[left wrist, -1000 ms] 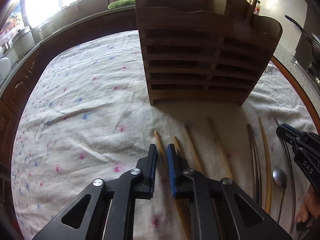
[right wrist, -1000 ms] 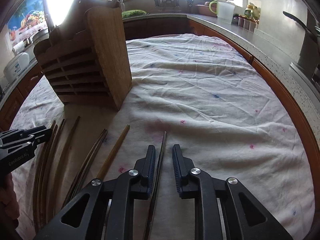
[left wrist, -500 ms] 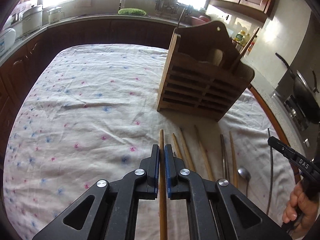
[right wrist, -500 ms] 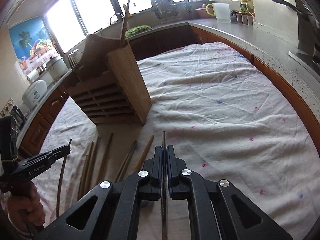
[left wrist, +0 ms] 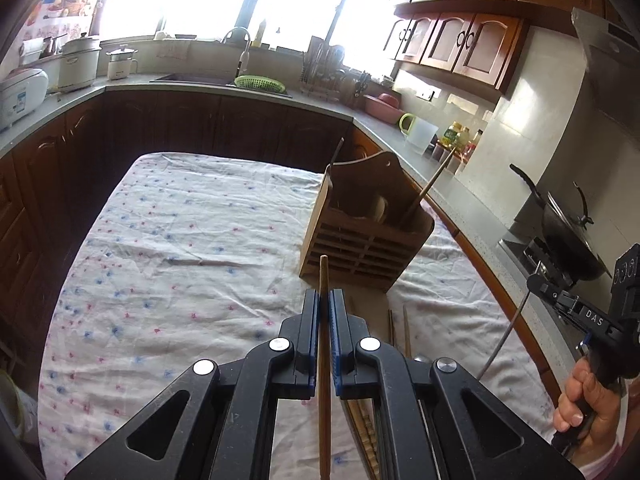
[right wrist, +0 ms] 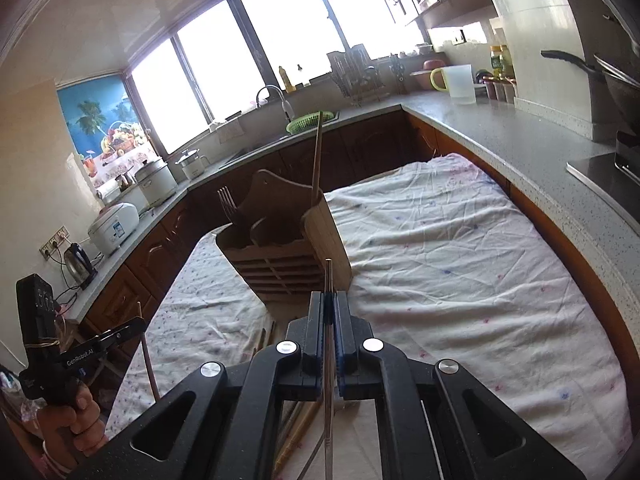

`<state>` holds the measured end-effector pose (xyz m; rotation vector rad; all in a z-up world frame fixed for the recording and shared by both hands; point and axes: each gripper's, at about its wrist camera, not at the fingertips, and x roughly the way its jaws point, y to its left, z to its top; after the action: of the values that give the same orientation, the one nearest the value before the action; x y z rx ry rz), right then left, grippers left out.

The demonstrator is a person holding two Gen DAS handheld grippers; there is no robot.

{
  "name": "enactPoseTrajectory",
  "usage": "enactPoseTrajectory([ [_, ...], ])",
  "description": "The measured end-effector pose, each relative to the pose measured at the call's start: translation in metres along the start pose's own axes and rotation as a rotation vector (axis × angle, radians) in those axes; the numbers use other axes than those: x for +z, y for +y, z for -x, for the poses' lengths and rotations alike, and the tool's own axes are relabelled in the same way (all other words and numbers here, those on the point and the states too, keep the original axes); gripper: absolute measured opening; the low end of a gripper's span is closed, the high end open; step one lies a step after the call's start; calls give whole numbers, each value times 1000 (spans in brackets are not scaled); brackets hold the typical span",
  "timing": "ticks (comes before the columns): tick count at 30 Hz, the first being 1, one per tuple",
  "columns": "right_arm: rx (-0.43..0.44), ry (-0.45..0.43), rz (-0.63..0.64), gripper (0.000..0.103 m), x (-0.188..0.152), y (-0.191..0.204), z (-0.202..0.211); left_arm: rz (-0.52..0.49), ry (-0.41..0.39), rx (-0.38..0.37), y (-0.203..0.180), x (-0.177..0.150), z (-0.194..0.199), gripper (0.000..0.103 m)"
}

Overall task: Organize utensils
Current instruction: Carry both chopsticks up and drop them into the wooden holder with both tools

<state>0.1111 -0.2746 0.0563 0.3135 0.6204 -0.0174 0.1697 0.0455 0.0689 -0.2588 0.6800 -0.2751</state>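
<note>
Your left gripper (left wrist: pixel 324 312), black with blue pads, is closed on a long brown wooden chopstick (left wrist: pixel 324 360); the stick passes between the pads and its tip stands out ahead of them. Your right gripper (right wrist: pixel 329 320) is closed in the same way on a thin grey metal chopstick (right wrist: pixel 328 360). The lower end of each stick is cut off by the edge of the frame.

You can read "DAS" on the side of the right gripper (left wrist: pixel 576 312) in the left view, and "GenRobot.AI" on the side of the left gripper (right wrist: pixel 102 346) in the right view. The small label on the white rice cooker (right wrist: pixel 114 228) is too small to read.

The slatted wooden utensil holder (left wrist: pixel 360 236) stands ahead of both grippers on the white cloth with small pink and blue flowers (left wrist: pixel 180 240). One wooden stick (right wrist: pixel 317 160) leans out of its right compartment. Only the right view shows the metal fork (right wrist: pixel 228 202) that stands in its left compartment; in the left view the wall of the holder hides the fork.

More wooden and metal utensils (left wrist: pixel 400 328) lie on the cloth under your grippers, mostly hidden by the black bodies, so you cannot count them.
</note>
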Motion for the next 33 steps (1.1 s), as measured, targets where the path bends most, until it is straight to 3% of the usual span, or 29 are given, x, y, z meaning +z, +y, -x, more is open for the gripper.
enactPoseTrajectory([
  [5, 15, -45, 7, 4, 11, 7, 11, -4, -46, -5, 0, 3, 19, 4],
  [21, 44, -88, 32, 4, 30, 21, 9, -9, -96, -16, 1, 20, 18, 4],
  [27, 51, -145, 42, 4, 56, 28, 4, -35, -161, -34, -4, 46, 19, 4],
  [33, 50, -250, 32, 4, 96, 36, -3, -43, -276, -60, -13, 89, 13, 4],
])
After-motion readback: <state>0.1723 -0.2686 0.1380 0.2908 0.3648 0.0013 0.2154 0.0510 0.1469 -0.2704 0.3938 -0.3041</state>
